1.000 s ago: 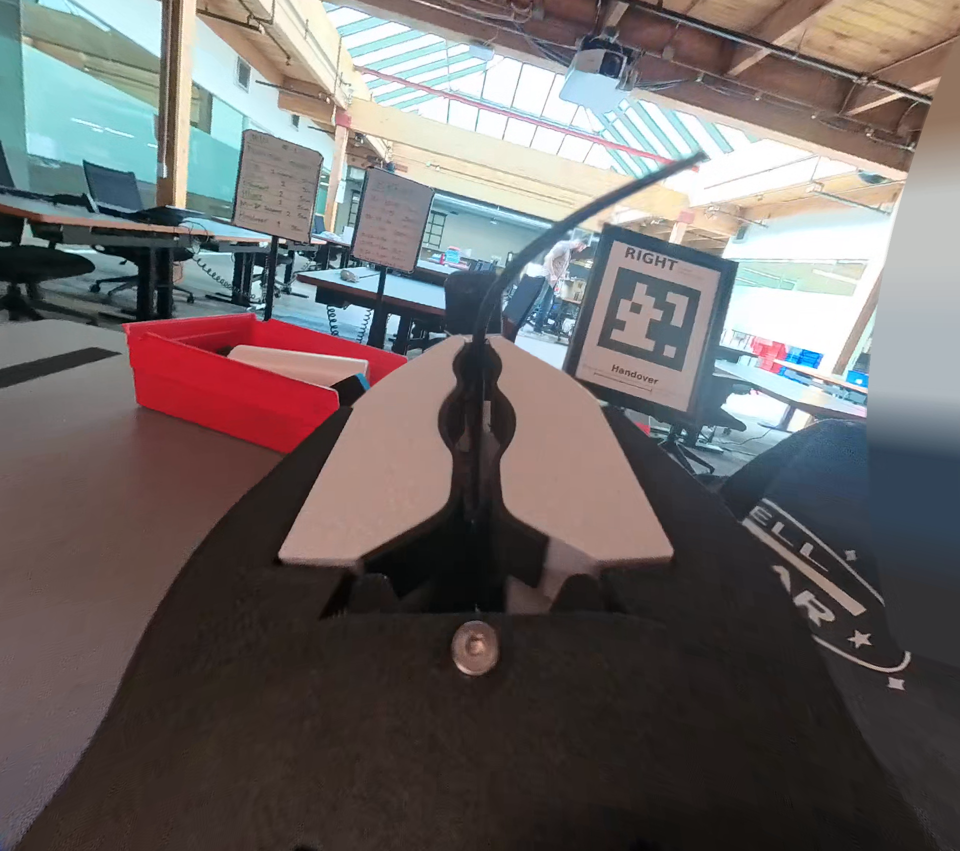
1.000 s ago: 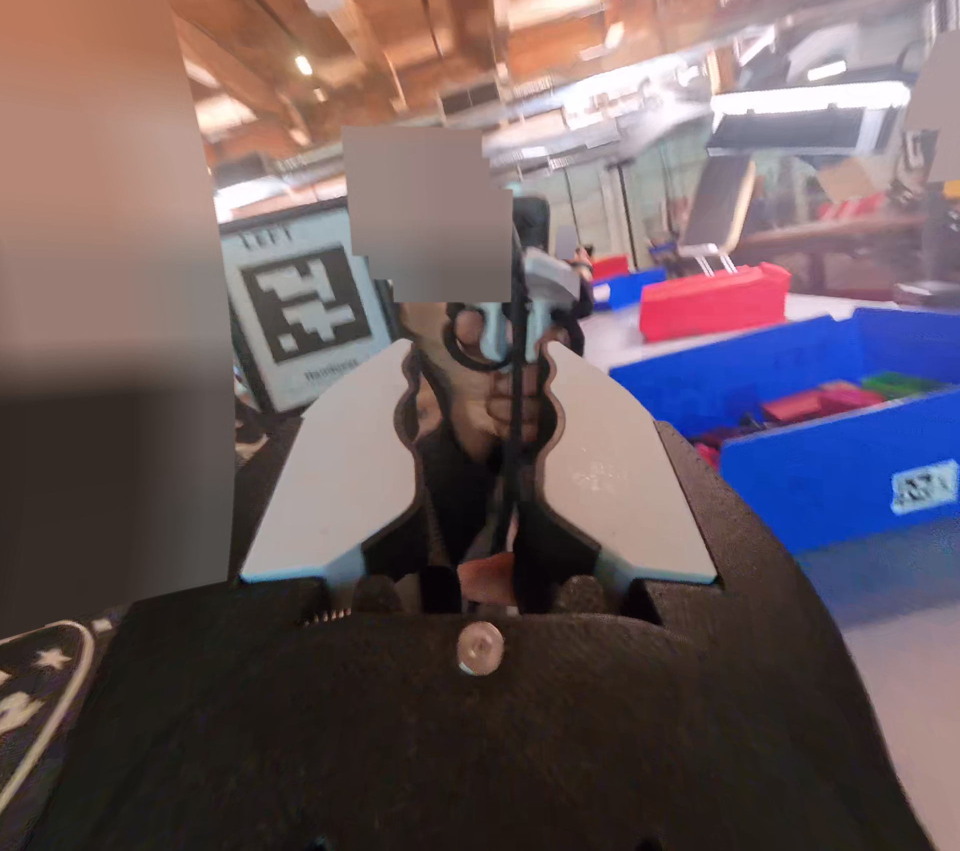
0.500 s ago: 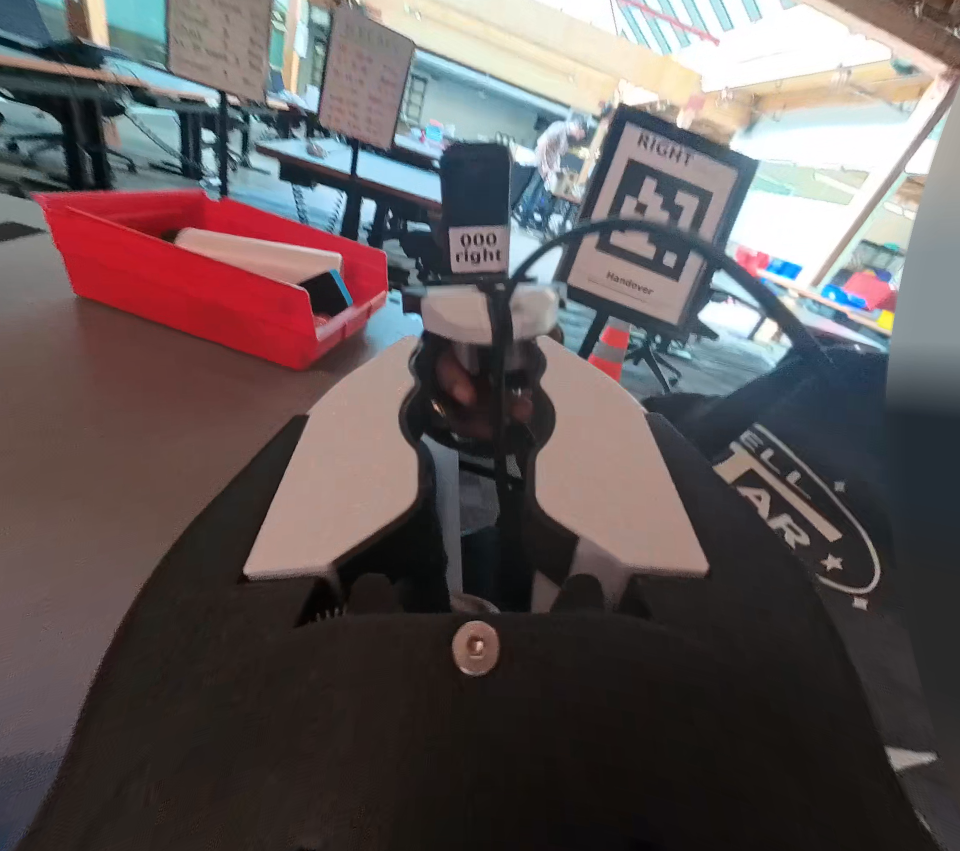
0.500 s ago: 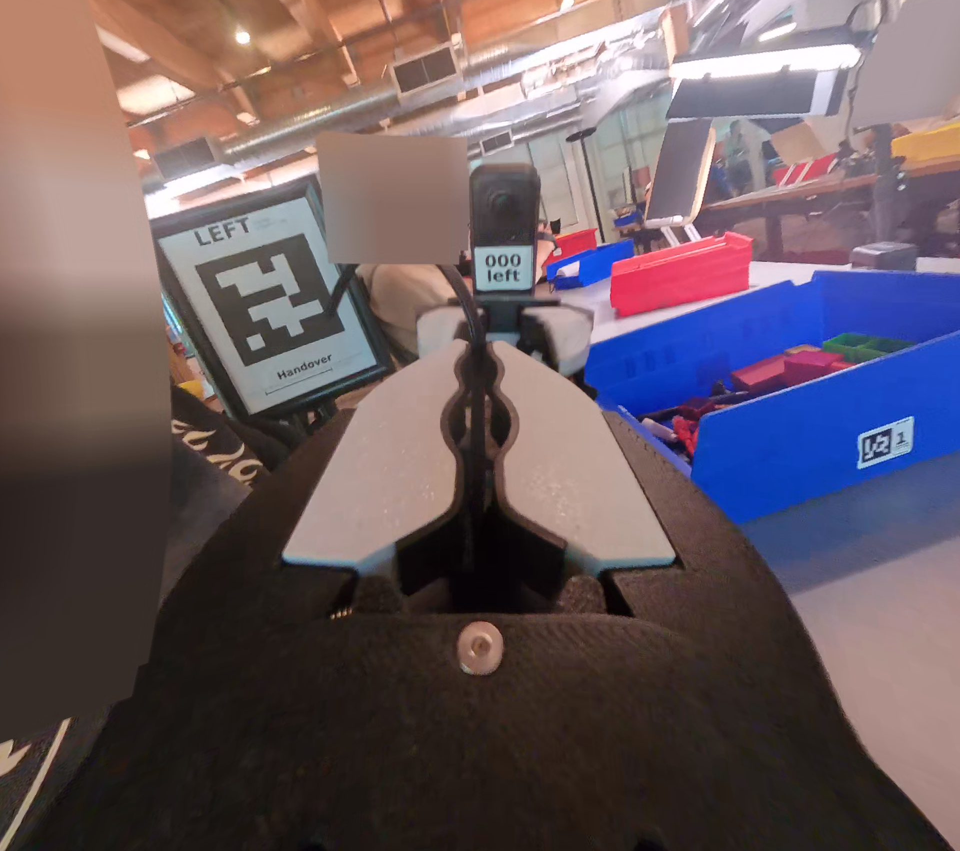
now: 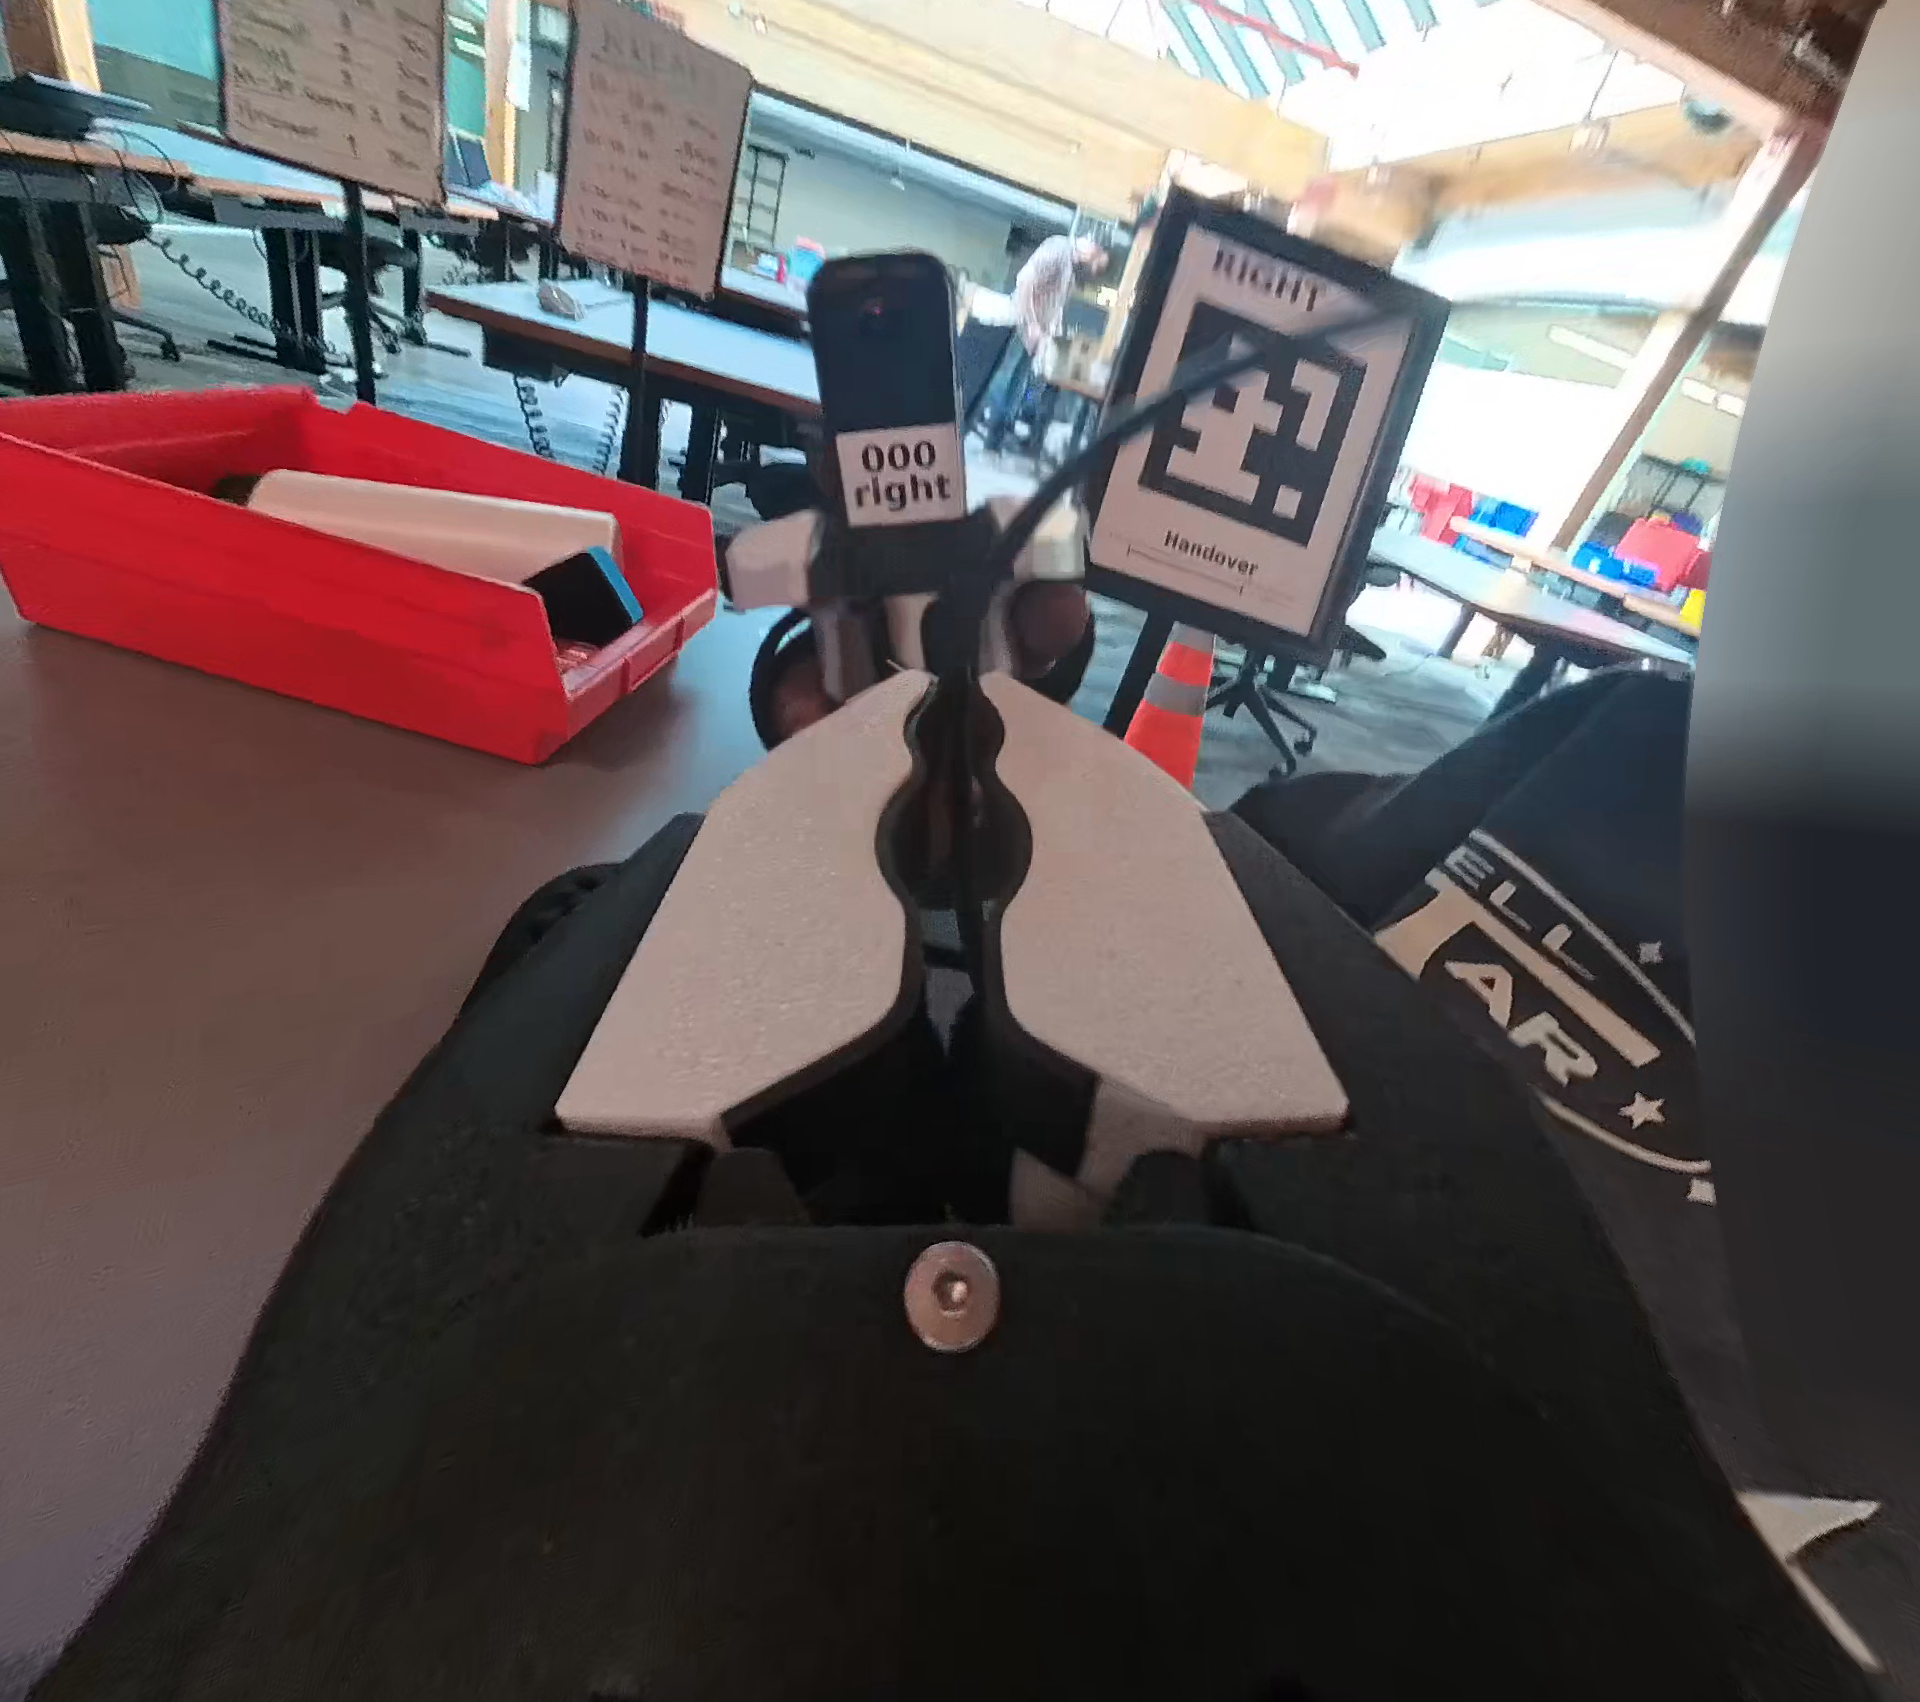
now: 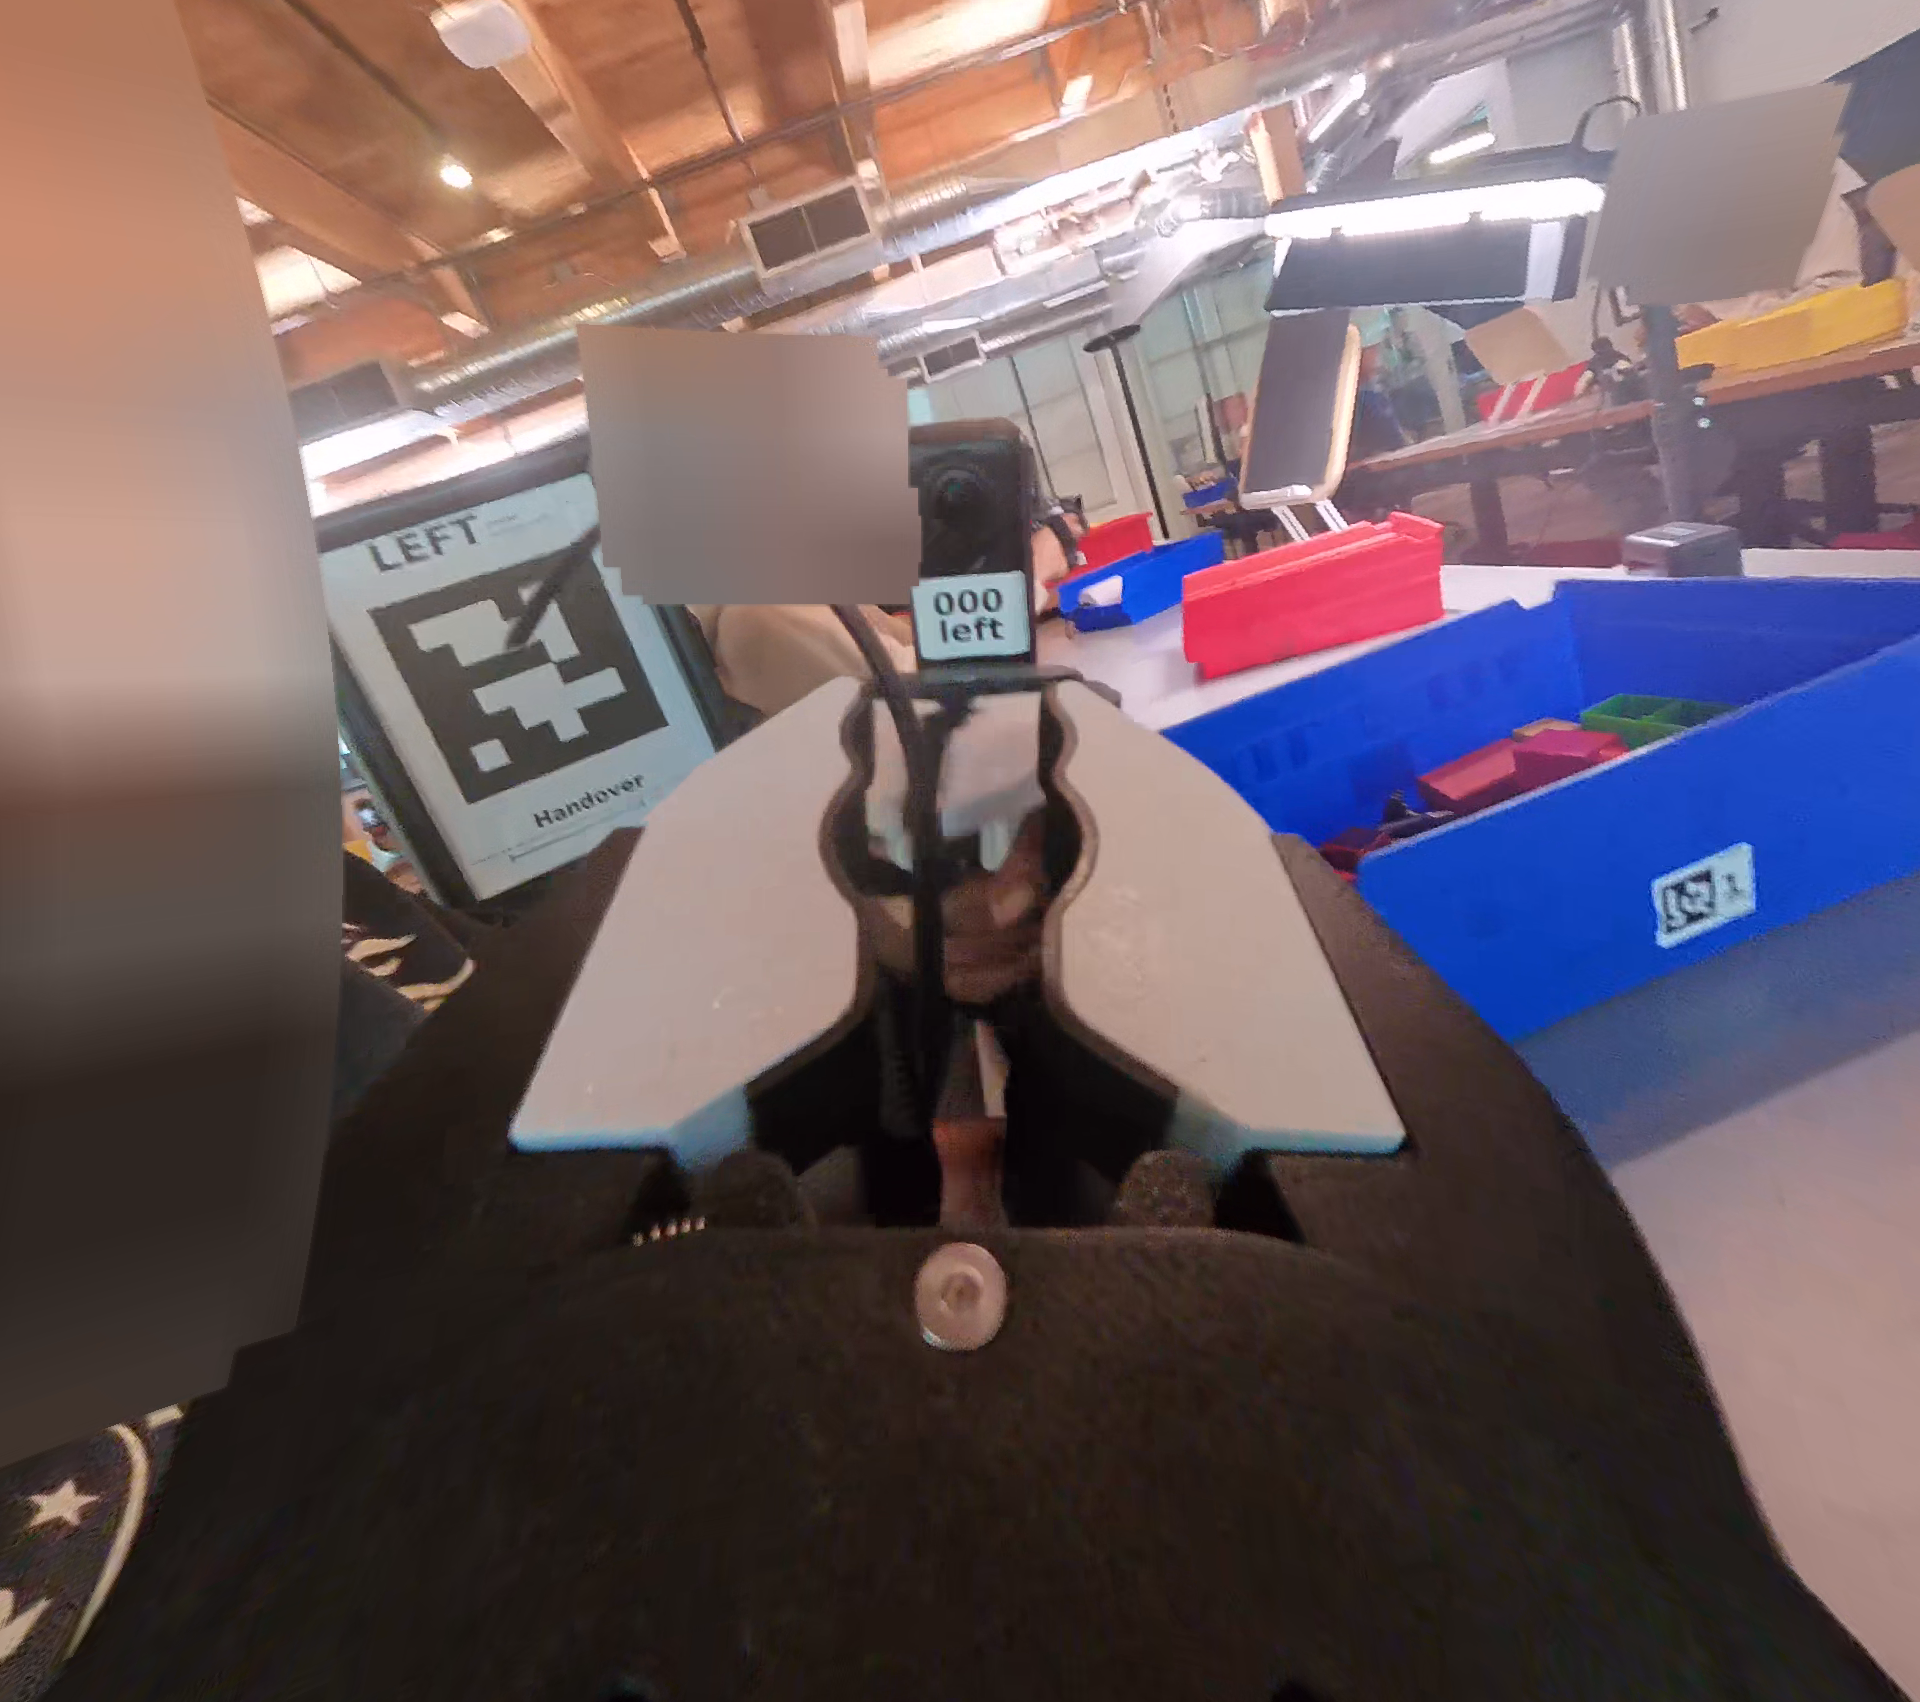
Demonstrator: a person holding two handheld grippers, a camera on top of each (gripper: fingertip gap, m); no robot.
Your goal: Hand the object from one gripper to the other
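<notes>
Your left gripper [image 5: 951, 707] clamps one thin black cable tie [image 5: 966, 779]; your right gripper [image 6: 951, 712], jaws parted, straddles it [image 6: 920, 821]. Behind stand two marker boards [image 5: 1262, 437] [image 6: 509, 676], one red bin [image 5: 312, 603] and one blue bin [image 6: 1621, 811].

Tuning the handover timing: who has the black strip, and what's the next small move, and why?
Probably back the right gripper straight off the strip. The left gripper is shut on the black strip, while the right's jaws stand apart with the strip running loose through the gap, so the left appears to hold it alone.
</notes>
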